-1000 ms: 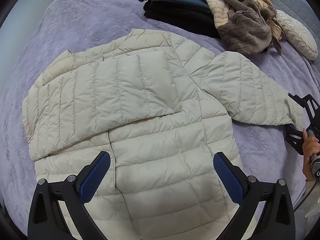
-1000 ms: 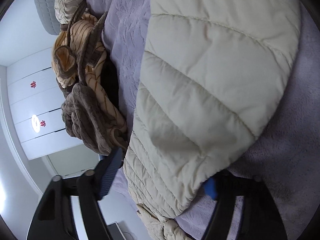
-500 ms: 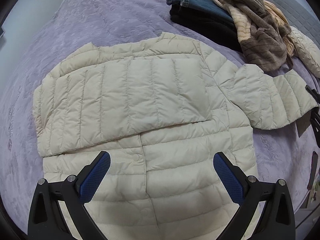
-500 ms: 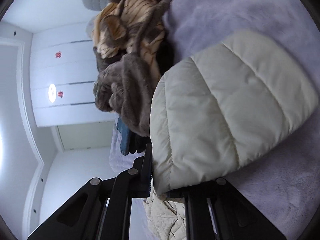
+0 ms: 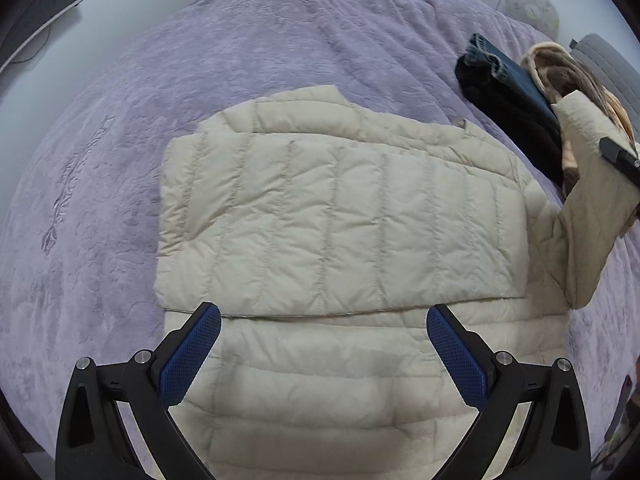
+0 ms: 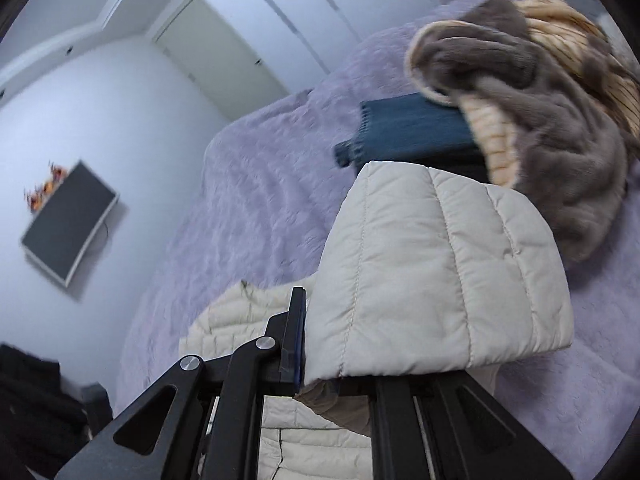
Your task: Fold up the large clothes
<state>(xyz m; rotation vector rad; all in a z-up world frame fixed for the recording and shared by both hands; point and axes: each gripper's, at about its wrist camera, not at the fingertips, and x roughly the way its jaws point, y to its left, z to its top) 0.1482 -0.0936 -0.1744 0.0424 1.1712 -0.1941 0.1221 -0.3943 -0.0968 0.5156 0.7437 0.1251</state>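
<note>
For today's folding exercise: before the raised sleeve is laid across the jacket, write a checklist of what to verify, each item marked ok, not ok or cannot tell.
1. Right gripper shut on the sleeve: ok.
2. Sleeve lifted off the bed: ok.
3. Other sleeve already folded flat across the jacket: ok.
4. Left gripper open, holding nothing: ok.
5. Sleeve clear of the clothes pile: cannot tell.
6. Grip deep enough not to slip: cannot tell.

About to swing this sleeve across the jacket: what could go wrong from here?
The right tongs grip only the cuff edge of the sleeve, so the slick quilting may slip out mid-swing. The lifted sleeve hangs close to the brown fleece and jeans and might drag them. The left tongs are open, so the jacket could shift.
</note>
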